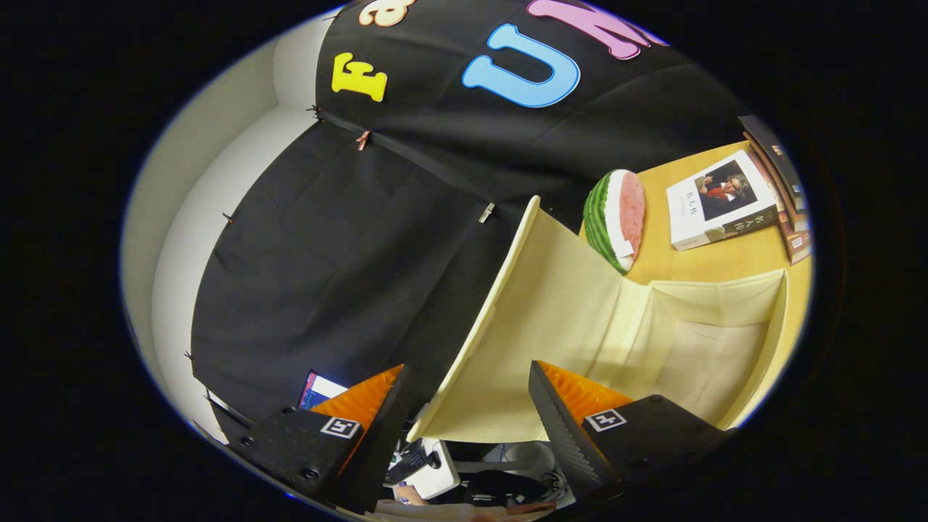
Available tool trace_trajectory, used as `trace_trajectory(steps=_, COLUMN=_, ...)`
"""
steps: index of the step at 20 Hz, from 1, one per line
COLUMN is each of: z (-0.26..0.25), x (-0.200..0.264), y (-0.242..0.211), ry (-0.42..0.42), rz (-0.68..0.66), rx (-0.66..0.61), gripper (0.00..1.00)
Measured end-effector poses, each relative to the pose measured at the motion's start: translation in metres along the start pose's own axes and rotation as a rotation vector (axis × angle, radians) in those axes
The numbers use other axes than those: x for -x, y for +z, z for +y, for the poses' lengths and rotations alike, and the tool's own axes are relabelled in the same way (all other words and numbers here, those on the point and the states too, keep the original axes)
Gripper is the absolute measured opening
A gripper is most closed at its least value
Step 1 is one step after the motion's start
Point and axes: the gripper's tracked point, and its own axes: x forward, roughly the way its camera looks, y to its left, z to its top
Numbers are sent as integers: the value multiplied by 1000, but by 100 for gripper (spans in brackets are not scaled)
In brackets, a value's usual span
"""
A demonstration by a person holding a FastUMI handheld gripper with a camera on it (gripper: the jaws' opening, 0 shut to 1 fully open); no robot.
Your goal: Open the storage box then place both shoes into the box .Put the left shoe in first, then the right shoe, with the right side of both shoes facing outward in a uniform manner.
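Between the spread tool [464, 424] fingers, cream fabric storage box [714, 341] lid [536, 319] looks flipped open; both shoes still to go, I'd guess.

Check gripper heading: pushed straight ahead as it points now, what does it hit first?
Most likely the raised lid of the storage box. The gripper is open, with the lid's edge just ahead between its fingers. Depth is unclear, so contact distance is uncertain.

The right finger [573, 406] covers the near bottom part of the storage box [580, 319]. The stack of books [779, 181] behind the white book [714, 203] is cut off. The things below the fingers are too small to tell.
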Motion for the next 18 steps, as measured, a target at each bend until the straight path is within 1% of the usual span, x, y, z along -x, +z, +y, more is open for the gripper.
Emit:
trace_trajectory(steps=3, z=-1, x=-7, y=-9, ry=-17, rz=27, rx=0, gripper=97)
trace_trajectory(steps=5, z=-4, x=0, y=-7, ry=-36, rz=11, rx=20, gripper=97)
trace_trajectory(steps=6, z=-11, x=9, y=-5, ry=-62, rz=-5, rx=38, gripper=97)
trace_trajectory(steps=8, z=-30, x=40, y=3, ry=-144, rz=-59, rx=92, gripper=97)
trace_trajectory(steps=10, z=-60, x=80, y=12, ry=-266, rz=-118, rx=150, gripper=97)
trace_trajectory(steps=13, z=-125, x=157, y=19, ry=-524, rz=-191, rx=241, gripper=98)
trace_trajectory(steps=15, z=-168, x=203, y=7, ry=-691, rz=-177, rx=294, gripper=97)
trace_trajectory(steps=16, z=-189, x=223, y=-4, ry=-758, rz=-156, rx=308, gripper=98)
trace_trajectory(steps=18, z=-226, x=262, y=-29, ry=-864, rz=-109, rx=306, gripper=98)
